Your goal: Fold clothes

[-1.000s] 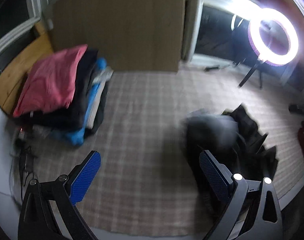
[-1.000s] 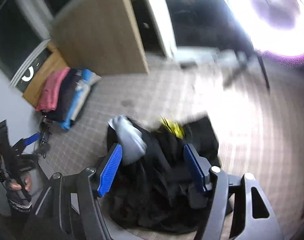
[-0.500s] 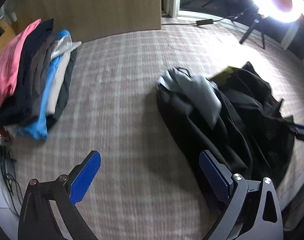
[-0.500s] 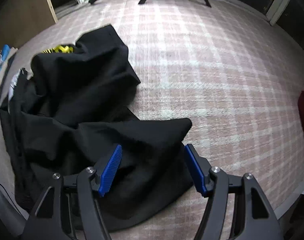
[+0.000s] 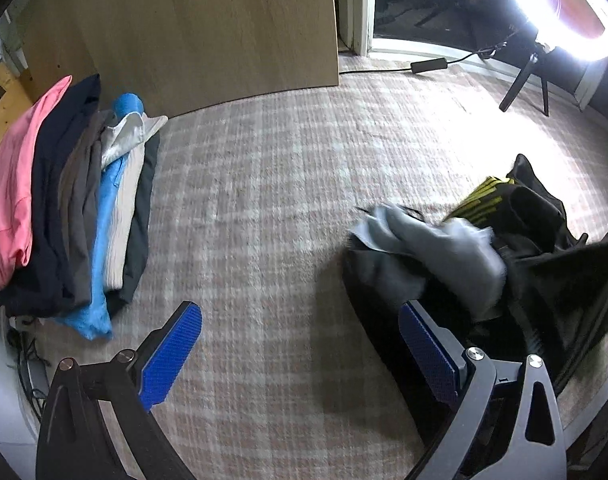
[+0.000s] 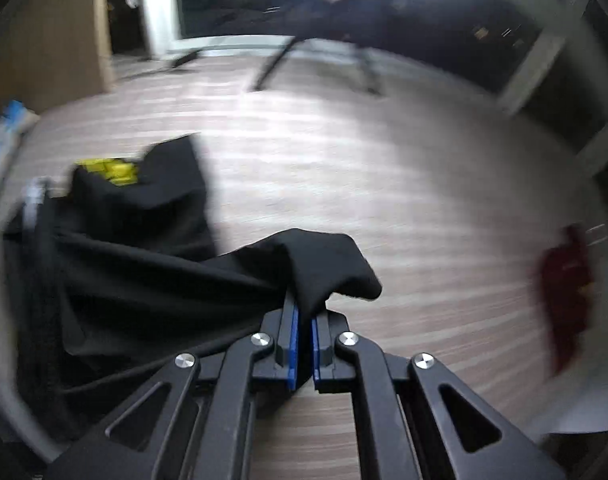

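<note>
Blurred plaid carpet (image 6: pixel 384 184) surrounds the right gripper (image 6: pixel 302 320) pinching a black garment (image 6: pixel 175 276); left gripper (image 5: pixel 299 344) spread.

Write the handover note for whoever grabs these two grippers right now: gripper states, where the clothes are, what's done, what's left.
Right gripper: jaws have just closed, shut on an edge of the black garment, fabric pinched between the pads.
Left gripper: open, holding nothing, above the checked rug beside the same garment.
Black garment: crumpled on the rug, grey lining and a yellow patch showing, not folded.
Done: a stack of folded clothes lies beside the wooden panel.
Left: probably grip a second edge with the left gripper, spread the garment flat, fold it, add it to the stack. A dark red item lies farther off, blurred.
</note>
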The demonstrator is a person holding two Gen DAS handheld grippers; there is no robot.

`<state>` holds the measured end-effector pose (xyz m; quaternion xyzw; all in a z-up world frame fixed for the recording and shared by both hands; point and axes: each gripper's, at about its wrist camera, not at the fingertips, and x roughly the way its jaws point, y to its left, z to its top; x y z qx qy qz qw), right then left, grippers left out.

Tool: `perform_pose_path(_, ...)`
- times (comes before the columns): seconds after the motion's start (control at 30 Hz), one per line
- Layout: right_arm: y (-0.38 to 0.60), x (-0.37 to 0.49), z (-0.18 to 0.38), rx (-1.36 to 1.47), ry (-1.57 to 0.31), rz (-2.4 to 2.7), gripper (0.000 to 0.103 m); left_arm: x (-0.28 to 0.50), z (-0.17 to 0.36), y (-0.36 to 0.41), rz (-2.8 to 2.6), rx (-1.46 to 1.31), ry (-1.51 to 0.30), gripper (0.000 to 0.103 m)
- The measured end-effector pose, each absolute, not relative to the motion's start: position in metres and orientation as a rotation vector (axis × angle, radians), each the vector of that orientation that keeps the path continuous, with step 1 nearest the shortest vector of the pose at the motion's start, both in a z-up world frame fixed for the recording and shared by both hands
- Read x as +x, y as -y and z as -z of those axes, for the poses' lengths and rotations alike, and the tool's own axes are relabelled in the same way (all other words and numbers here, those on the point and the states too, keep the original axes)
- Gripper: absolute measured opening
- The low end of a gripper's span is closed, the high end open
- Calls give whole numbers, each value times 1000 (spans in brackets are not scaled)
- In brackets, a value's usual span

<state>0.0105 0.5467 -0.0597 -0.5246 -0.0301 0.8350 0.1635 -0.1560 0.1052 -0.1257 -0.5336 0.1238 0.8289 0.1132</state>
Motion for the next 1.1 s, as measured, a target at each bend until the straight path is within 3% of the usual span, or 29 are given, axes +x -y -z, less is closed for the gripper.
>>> perform_pose_path(0.07, -557, 5, 61, -1461, 180, -2295, 5, -161, 128, -104, -2432, -1578, -375, 99)
perform_pose_path(0.23, -600, 6, 62, -1484, -145, -2302, 4, -166, 131, -107, -2412, -1569, -413, 99)
perform_pose_path(0.5, -625, -11, 38, -1289, 86, -2187, 5, -171, 100, -107, -2468, -1467, -495, 99)
perform_pose_path(0.6, -635, -26, 57, -1387, 174, -2039, 17, -174, 96, -109, -2460, -1457, -505, 99)
perform_pose_path(0.67, -620, -14, 56, -1400, 98, -2104, 24, -175, 99, -117, -2429, -1448, -520, 99)
perform_pose_path(0.73, -590, 2, 56, -1415, 46, -2192, 49, -178, 105, -128, -2395, -1445, -525, 99)
perform_pose_path(0.77, -574, 8, 58, -1429, 6, -2240, 52, -180, 108, -134, -2375, -1444, -525, 99)
perform_pose_path(0.9, -509, 24, 86, -1614, -264, -2429, 55, -192, 125, -167, -2290, -1426, -568, 99)
perform_pose_path(1.1, -447, 2, 148, -1796, -400, -2415, 55, -212, 152, -218, -2153, -1410, -667, 99)
